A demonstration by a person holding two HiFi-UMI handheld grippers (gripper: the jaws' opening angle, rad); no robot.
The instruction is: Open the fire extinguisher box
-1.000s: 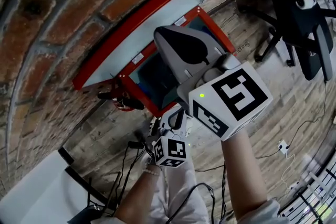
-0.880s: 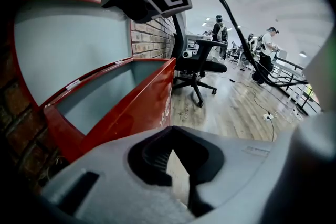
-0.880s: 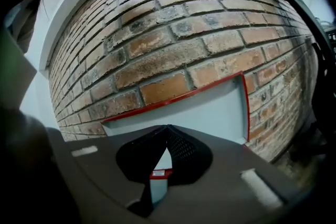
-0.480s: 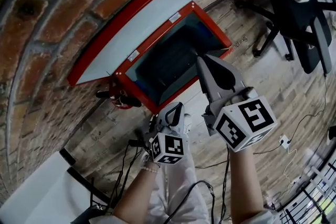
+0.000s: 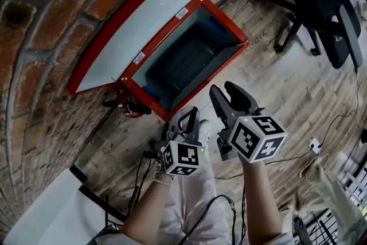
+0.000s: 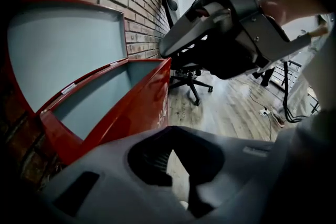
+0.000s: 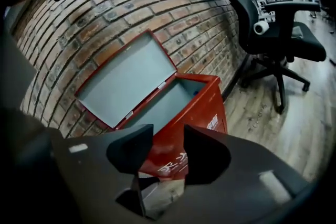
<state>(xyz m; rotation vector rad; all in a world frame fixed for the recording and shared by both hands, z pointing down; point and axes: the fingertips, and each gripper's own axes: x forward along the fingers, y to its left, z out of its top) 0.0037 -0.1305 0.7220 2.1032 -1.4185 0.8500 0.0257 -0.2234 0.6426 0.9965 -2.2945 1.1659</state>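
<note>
The red fire extinguisher box [image 5: 226, 28] stands on the wood floor against the brick wall, and its inside looks dark and empty. Its lid [image 5: 143, 20] is swung up, grey inner face showing, resting on the bricks. My right gripper [image 5: 225, 90] hovers in front of the box, apart from it. Its jaws are opening and nothing is between them. In the right gripper view the box front [image 7: 205, 107] and lid [image 7: 126, 81] lie beyond the parted jaws of the right gripper [image 7: 168, 139]. My left gripper [image 5: 188, 116] hangs lower, shut and empty, beside the box wall [image 6: 142, 107].
A black office chair [image 5: 327, 14] stands right of the box. A red object with a black handle [image 5: 131, 107] lies at the box's left corner. Cables [image 5: 143, 175] and a white plug [image 5: 314, 145] lie on the floor. A white panel [image 5: 40, 215] is at lower left.
The right gripper has drawn back from over the box toward the person, and its jaws have gone from shut to parted. The lid stays up. The left gripper has barely moved.
</note>
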